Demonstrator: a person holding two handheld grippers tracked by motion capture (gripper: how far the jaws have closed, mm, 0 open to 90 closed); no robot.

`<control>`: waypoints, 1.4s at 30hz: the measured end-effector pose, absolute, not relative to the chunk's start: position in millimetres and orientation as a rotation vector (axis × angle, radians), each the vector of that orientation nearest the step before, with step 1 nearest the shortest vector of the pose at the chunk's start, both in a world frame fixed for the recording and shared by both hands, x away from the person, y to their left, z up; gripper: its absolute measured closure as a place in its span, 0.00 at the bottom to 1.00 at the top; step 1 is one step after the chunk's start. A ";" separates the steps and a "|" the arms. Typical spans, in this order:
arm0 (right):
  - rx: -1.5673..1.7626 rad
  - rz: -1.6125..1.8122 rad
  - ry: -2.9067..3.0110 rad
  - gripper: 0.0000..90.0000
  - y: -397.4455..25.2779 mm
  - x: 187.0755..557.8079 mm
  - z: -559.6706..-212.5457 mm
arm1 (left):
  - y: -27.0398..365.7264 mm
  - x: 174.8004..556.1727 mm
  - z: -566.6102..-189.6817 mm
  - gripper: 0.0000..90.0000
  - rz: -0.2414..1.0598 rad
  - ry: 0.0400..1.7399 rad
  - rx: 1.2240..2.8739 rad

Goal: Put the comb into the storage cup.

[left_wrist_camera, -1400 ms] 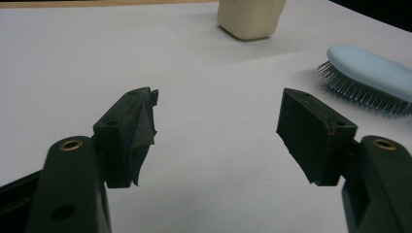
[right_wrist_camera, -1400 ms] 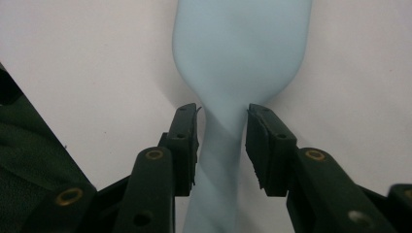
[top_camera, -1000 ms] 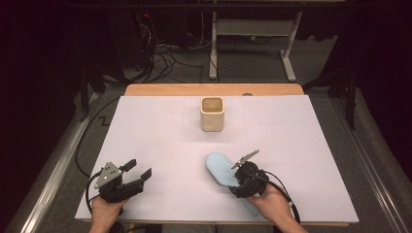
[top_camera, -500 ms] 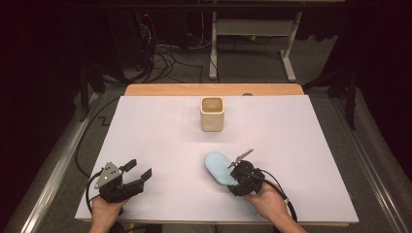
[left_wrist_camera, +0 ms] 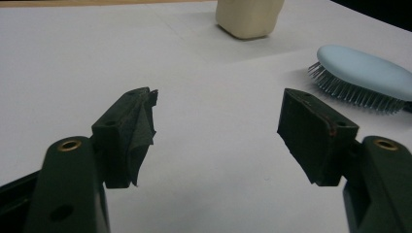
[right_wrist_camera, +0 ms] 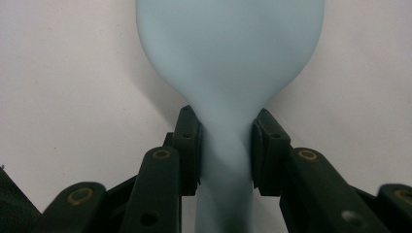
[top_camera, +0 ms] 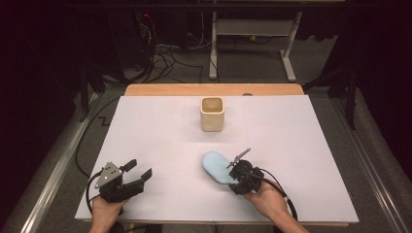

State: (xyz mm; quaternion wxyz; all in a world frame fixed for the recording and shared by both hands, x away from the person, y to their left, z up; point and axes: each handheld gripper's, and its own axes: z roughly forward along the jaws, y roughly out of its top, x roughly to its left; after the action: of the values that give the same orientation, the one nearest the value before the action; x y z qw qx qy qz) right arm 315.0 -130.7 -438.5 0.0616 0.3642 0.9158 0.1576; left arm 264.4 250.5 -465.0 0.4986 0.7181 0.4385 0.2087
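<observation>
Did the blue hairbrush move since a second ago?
Yes, slightly. The blue hairbrush, gripped by the right gripper, has slid left, toward the person's left side, judged against the beige cup, which stayed put.

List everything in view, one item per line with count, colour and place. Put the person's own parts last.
Hairbrush: one, light blue, near centre of the table, bristles down, handle between the right gripper's jaws.
Cup: one, cream, upright at the table's far middle.
Paper sheet: one, white, covering the table.
Table: one, wooden edge at the far side.
Cables: several, dark, on the floor beyond.
Left gripper: black, near left, open.
Right gripper: black, near right, shut on the handle.
Hands: two, bottom edge.
</observation>
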 end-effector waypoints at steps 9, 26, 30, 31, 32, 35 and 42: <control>1.090 0.508 2.762 0.78 -133.4 313.3 -438.6 | 250.6 265.7 -463.5 0.31 0.488 1.082 1.744; 1.062 0.623 2.717 0.78 -141.7 311.8 -423.9 | 244.5 267.2 -460.3 0.26 0.453 1.073 1.760; 1.061 0.667 2.696 0.78 -145.8 310.8 -420.1 | 240.2 267.9 -458.8 0.26 0.439 1.059 1.763; 1.061 0.679 2.689 0.78 -146.9 310.6 -419.1 | 238.8 268.1 -458.6 0.26 0.436 1.056 1.761; 1.065 0.690 2.682 0.78 -148.0 310.3 -418.1 | 237.6 268.4 -458.4 0.25 0.432 1.054 1.759; 1.068 0.733 2.666 0.78 -151.6 310.0 -415.2 | 234.9 269.0 -457.3 0.25 0.414 1.049 1.753; 1.068 0.820 2.628 0.78 -155.5 308.0 -409.5 | 230.5 270.2 -454.7 0.24 0.400 1.041 1.741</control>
State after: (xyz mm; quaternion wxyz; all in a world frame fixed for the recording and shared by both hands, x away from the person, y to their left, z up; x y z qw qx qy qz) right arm 308.0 -155.5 -409.5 0.0942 0.3602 0.8860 0.2763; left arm 270.2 230.5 -454.7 0.5115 0.7236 0.4327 0.1661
